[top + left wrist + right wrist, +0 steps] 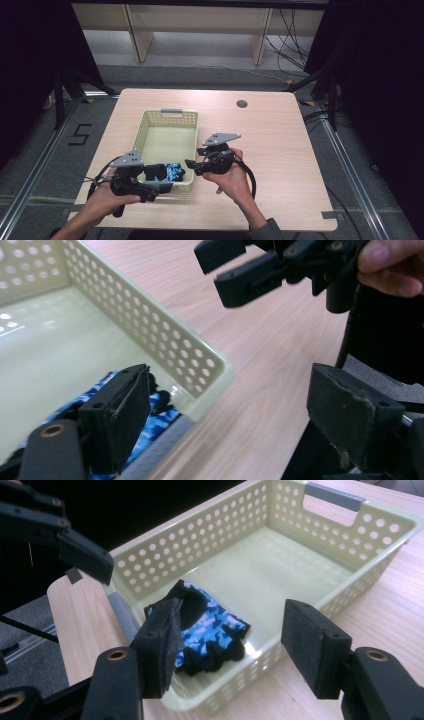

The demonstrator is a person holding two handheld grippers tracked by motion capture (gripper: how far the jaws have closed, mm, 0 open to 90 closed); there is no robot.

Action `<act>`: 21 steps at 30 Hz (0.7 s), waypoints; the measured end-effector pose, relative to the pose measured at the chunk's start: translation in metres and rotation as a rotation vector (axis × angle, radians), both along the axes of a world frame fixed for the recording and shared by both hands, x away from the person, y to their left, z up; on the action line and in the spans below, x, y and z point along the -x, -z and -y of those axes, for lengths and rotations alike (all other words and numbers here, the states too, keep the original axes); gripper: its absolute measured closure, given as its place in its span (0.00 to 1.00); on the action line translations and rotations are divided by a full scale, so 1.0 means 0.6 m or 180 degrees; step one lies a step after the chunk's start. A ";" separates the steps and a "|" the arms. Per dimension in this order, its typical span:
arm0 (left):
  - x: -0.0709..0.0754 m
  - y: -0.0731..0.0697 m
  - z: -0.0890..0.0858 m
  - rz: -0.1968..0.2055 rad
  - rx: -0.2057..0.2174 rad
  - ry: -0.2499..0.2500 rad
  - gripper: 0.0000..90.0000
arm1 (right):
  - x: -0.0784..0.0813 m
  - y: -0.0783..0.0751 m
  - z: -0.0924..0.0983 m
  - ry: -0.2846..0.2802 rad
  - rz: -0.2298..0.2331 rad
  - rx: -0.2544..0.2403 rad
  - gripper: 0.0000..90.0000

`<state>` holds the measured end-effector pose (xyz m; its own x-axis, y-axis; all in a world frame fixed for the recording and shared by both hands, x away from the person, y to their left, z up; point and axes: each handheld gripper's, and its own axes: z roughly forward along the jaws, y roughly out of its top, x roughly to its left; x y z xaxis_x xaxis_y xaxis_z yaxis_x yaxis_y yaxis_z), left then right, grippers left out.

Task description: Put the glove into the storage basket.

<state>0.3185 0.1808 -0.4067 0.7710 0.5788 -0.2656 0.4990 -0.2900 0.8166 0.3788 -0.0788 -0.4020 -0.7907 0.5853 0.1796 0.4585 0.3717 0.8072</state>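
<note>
Light wooden table (pixel 280 150) with a pale perforated basket (pixel 150 131) on it.

A blue-camouflage and black fingerless glove (pixel 207 630) lies crumpled, seemingly palm-down, on the floor of the pale yellow perforated basket (pixel 350 530), at the basket's six-o'clock end in the high view.

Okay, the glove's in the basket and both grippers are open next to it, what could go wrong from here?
1. The left gripper hangs right at the basket's near corner, one jaw over the rim; pulling away carelessly might catch the wall and drag the light basket.
2. The glove lies bunched against the near wall, close to that jaw, so it might snag and get lifted out.
3. The right gripper sits close to the left one; they may bump.
</note>
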 end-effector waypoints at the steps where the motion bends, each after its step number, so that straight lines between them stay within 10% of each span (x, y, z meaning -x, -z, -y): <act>1: 0.004 0.002 0.004 0.0010 0.0013 0.0013 0.19 | 0.003 0.000 0.005 0.0005 0.0014 -0.0027 0.46; 21: 0.055 0.040 0.044 0.0094 0.0026 0.0227 0.18 | 0.049 0.017 0.073 0.0127 -0.0023 -0.0220 0.40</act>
<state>0.2853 0.1545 -0.4305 0.8178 0.5200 -0.2465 0.4529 -0.3173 0.8332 0.3492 -0.1227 -0.4123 -0.7654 0.6025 0.2264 0.4779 0.2965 0.8268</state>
